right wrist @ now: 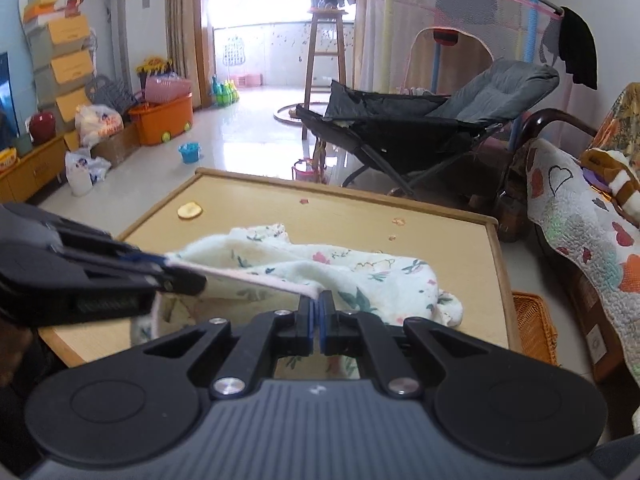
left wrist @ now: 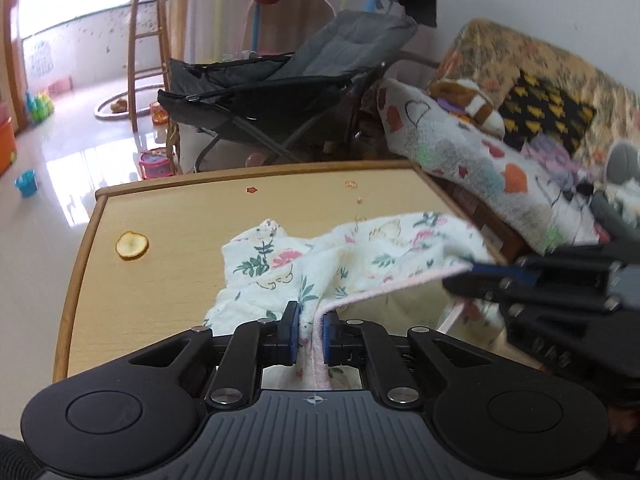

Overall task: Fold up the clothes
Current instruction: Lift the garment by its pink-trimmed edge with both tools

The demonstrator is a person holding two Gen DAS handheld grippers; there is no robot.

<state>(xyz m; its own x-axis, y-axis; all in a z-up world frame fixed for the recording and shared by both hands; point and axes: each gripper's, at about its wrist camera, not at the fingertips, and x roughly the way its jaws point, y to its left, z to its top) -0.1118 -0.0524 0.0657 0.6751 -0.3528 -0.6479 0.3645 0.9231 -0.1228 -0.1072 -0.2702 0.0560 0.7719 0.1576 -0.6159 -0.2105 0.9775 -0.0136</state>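
The left gripper (left wrist: 311,336) is closed onto the pink-trimmed hem (left wrist: 384,286) of the floral garment (left wrist: 320,264); its jaws stand nearly together, with a fold of the cloth pinched between the blue pads (left wrist: 291,334). This hold fixes one end of the hem so that the edge can be drawn straight. The garment itself lies crumpled near the middle of the wooden worktop (left wrist: 168,216), with its near edge lifted clear of the surface and its far part resting on the wood. The hem runs as a taut line between the two tools, which suggests that the garment is being spread by its edge before any fold is made. A dried fruit slice (left wrist: 132,245) lies on the worktop to the left of the garment, well apart from it, and small stickers (left wrist: 252,190) mark the far side. The right gripper (right wrist: 319,322) has its jaws fully together on the other end of the same hem, with only a thin strip of fabric held between them. A quilted blanket (right wrist: 580,220) hangs over the sofa at the far right.
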